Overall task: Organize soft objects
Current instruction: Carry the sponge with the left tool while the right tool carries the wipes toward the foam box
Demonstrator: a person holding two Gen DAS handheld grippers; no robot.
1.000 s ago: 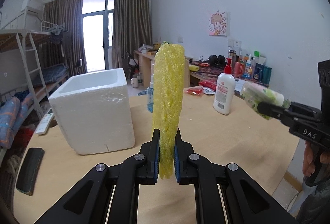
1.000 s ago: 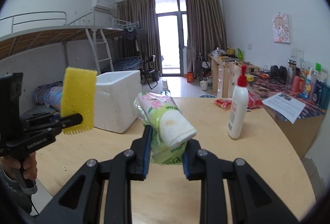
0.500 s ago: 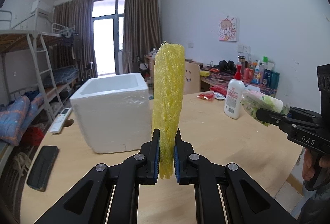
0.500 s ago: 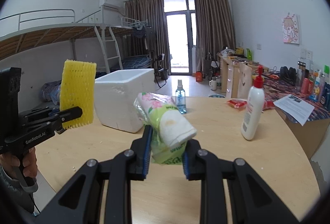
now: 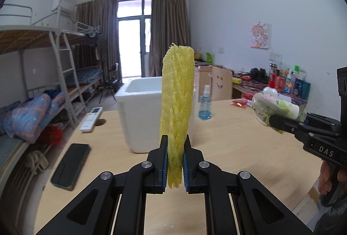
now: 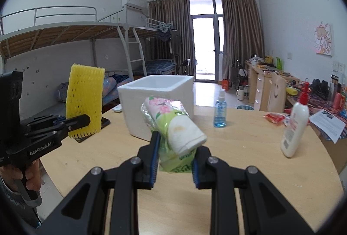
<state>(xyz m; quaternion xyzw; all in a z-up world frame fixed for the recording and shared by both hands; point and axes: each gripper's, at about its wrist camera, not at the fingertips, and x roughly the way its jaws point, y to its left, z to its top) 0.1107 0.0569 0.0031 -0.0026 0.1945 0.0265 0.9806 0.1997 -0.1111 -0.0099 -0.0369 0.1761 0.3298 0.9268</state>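
Carry step, both loads in the air short of the foam box. My left tongs pinch the yellow foam net nearly closed; right tongs clamp the tissue pack, part open. Next: bring each over the box's open top, then release.

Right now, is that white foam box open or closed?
Open. The white foam box has no lid, and its hollow inside shows from above; its contents cannot be seen.
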